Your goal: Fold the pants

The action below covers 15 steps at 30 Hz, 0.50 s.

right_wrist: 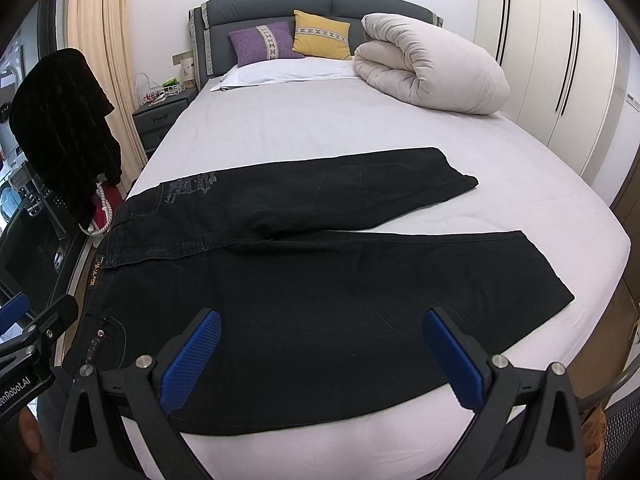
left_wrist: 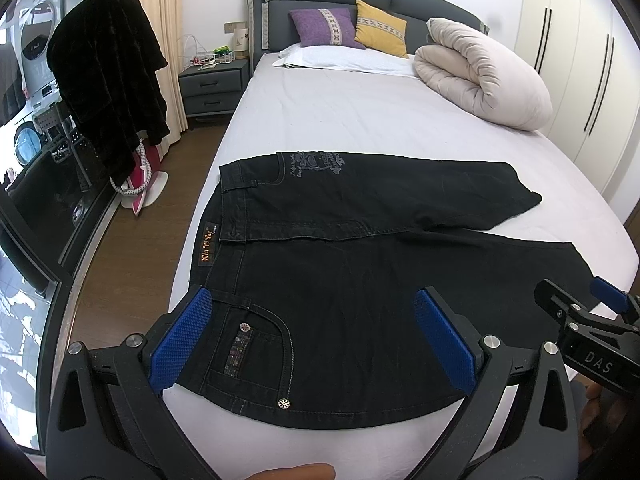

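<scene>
Left wrist view shows the black pants (left_wrist: 360, 264) spread flat on the bed (left_wrist: 360, 120), waistband to the left, 2 legs running right, long axis crosswise to both tools. Left gripper (left_wrist: 316, 344) hovers spread wide over the near waist pocket; right gripper (right_wrist: 320, 360) hovers released over the near leg. Rolled duvet (left_wrist: 480, 72) lies well apart near the headboard.

Bare sheet is lying open across the bed (right_wrist: 304, 128) between the pants (right_wrist: 320, 280) and the pillows (right_wrist: 280, 42). A rolled duvet (right_wrist: 432, 72) is blocking the far right corner, beside the wardrobe (right_wrist: 560, 48).
</scene>
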Each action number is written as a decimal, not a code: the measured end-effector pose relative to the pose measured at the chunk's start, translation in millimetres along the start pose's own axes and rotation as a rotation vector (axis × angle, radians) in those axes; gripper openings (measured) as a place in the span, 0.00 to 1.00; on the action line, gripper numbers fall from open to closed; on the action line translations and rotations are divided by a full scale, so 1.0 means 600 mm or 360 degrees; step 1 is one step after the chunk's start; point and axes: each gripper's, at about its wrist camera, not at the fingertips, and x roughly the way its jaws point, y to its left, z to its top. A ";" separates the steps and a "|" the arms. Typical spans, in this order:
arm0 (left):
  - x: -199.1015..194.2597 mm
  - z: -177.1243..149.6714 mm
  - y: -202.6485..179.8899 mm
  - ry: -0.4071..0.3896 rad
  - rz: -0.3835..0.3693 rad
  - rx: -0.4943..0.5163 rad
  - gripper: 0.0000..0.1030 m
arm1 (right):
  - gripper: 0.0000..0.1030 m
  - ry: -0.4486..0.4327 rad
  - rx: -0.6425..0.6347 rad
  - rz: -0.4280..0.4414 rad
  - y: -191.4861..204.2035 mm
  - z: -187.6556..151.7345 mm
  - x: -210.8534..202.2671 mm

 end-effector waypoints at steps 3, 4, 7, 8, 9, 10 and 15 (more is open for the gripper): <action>0.000 0.000 0.000 0.0000 0.0000 0.0000 1.00 | 1.00 0.0000 0.0001 -0.0001 -0.001 0.001 0.000; 0.000 0.000 0.000 0.0000 0.0000 -0.0001 1.00 | 1.00 0.0002 0.0001 0.0000 -0.001 0.001 0.000; 0.000 0.000 0.000 0.0001 0.0000 -0.0001 1.00 | 1.00 0.0002 0.0002 -0.0001 0.000 0.001 0.000; 0.000 0.000 0.000 0.0001 0.0000 -0.0001 1.00 | 1.00 0.0003 0.0002 -0.0001 -0.001 0.002 0.000; 0.000 0.000 0.000 0.0001 0.0000 -0.0001 1.00 | 1.00 0.0003 0.0001 -0.0001 0.000 0.001 0.000; 0.000 0.000 0.000 0.0001 0.0000 -0.0001 1.00 | 1.00 0.0003 0.0001 -0.0002 -0.001 0.002 0.000; 0.000 0.000 0.000 0.0001 0.0001 -0.0001 1.00 | 1.00 0.0003 0.0000 -0.0003 0.001 0.000 0.000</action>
